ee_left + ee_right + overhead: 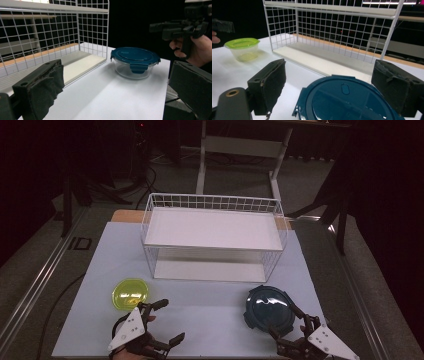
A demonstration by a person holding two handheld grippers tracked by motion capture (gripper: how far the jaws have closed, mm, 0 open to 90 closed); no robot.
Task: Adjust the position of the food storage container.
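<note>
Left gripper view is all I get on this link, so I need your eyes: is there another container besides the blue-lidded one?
Observer: Yes, a small container with a yellow-green lid sits on the table, just ahead of the left hand-held gripper.
Operator: Is the right hand-held gripper gripping the blue one?
Observer: No. Its jaws are open on either side of the blue-lidded container, not touching.
Operator: Anything on the rack's top shelf?
Observer: No, the white rack holds nothing there.
</note>
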